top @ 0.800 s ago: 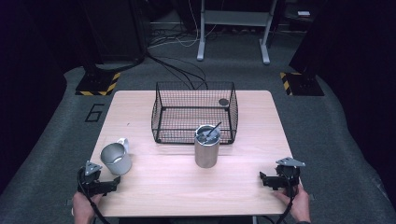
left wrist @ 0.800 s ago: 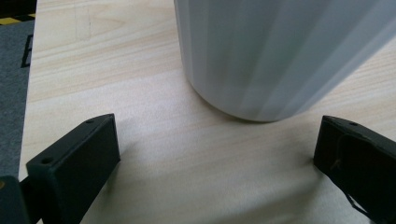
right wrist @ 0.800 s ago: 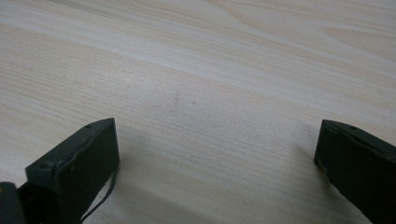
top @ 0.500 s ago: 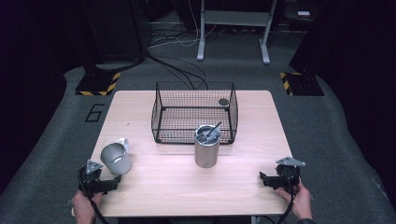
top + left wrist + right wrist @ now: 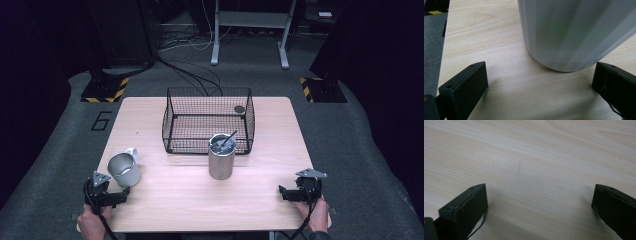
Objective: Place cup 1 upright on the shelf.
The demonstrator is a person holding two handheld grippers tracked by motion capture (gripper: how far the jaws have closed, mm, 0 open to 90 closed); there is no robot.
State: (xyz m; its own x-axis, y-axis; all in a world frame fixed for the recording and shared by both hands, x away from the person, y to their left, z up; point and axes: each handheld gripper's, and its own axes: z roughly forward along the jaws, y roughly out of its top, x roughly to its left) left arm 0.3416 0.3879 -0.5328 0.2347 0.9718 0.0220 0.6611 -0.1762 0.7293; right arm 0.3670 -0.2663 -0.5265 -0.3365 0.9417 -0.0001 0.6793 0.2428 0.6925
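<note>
- Mug [image 5: 124, 170]: it is seen near the left front of the wooden table [image 5: 180, 205], just beyond the left gripper [image 5: 120, 196]. It looks tipped, with its open mouth turned up and toward the front. Its long axis runs from the mouth down to the base, and its white handle is turned to the back.
- In the left gripper view, the mug's pale round side [image 5: 574, 32] is seen close ahead, between the two black jaws but a bit beyond them. It is not touched by them.
- The left gripper's jaws are spread wide, and nothing is held.
- The right gripper [image 5: 286, 193] is held low at the right front of the table, well apart from the mug. Its jaws are spread wide too, and nothing is held; bare wood is seen between them.
- A steel cup [image 5: 221, 157] is stood upright in the middle of the table, with a dark tool leaned inside it.
- A black wire basket [image 5: 172, 120] is placed just behind the steel cup. A small dark round thing [image 5: 239, 109] is seen at its back right corner.
- Nothing is seen in the way between the left gripper and the mug.
</note>
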